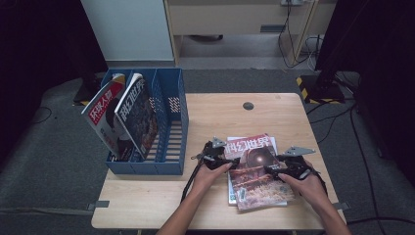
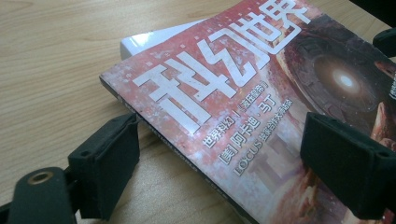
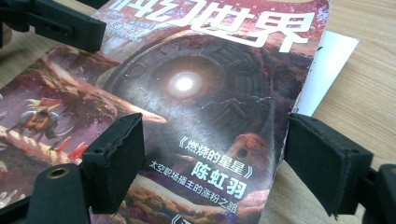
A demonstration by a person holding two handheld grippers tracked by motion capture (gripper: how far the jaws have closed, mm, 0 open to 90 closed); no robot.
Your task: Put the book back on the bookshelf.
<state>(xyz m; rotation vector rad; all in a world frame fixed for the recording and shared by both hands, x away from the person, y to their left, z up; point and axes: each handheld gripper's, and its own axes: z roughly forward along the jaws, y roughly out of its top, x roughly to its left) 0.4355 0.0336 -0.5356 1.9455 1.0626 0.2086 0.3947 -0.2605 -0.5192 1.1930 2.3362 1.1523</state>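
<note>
A red-covered magazine (image 1: 254,169) with large white characters lies on top of a white-edged magazine (image 1: 231,193) on the wooden table (image 1: 215,117). My left gripper (image 1: 229,161) is at its left edge and stands open. In the left gripper view the left gripper (image 2: 229,163) straddles the spine of the red magazine (image 2: 243,93), one jaw over the table and one over the cover. My right gripper (image 1: 272,169) is open at the right side. In the right gripper view the right gripper (image 3: 219,163) spans the right edge of the cover (image 3: 196,93), with the lower magazine (image 3: 334,65) showing beyond.
A blue file rack (image 1: 171,122) stands on the table's left side. Two magazines (image 1: 137,115) lean in its left compartments, and its right compartment holds nothing. A round cable hole (image 1: 248,105) sits near the table's far edge. Cables run across the floor at right.
</note>
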